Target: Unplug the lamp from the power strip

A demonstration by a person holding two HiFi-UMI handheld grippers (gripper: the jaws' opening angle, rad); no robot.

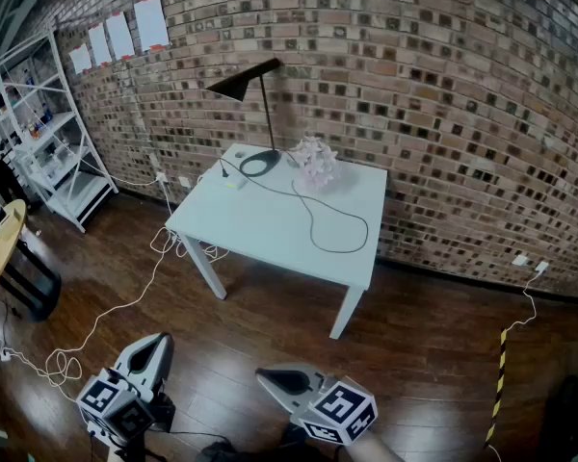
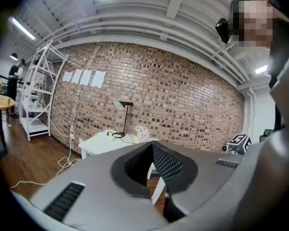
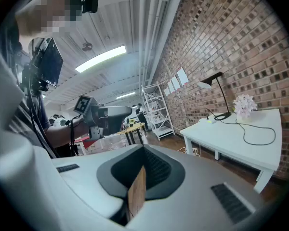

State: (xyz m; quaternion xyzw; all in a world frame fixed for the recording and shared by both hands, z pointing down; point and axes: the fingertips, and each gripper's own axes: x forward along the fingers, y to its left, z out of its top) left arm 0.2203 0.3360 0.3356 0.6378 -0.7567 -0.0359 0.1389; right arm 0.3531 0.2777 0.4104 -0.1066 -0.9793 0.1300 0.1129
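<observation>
A black desk lamp point(image 1: 266, 114) stands at the back of the white table point(image 1: 260, 234), far ahead of me. Its black cord point(image 1: 339, 248) loops across the tabletop. A small pale power strip point(image 1: 233, 183) lies left of the lamp's base. Both grippers hang low over the wooden floor, well short of the table. My left gripper point(image 1: 159, 341) is shut and holds nothing. My right gripper point(image 1: 266, 378) is also shut and holds nothing. The left gripper view shows the lamp point(image 2: 123, 117) and table point(image 2: 98, 141) beyond the shut jaws point(image 2: 151, 144). The right gripper view has the lamp point(image 3: 217, 88) far right of its tips point(image 3: 143, 149).
A pale flower ornament point(image 1: 315, 166) sits beside the lamp. A white shelf rack point(image 1: 48, 133) stands at the left wall. A white cable point(image 1: 106, 316) trails over the floor from the table. A round wooden table point(image 1: 0, 243) is at far left, a striped cable point(image 1: 502, 373) at right.
</observation>
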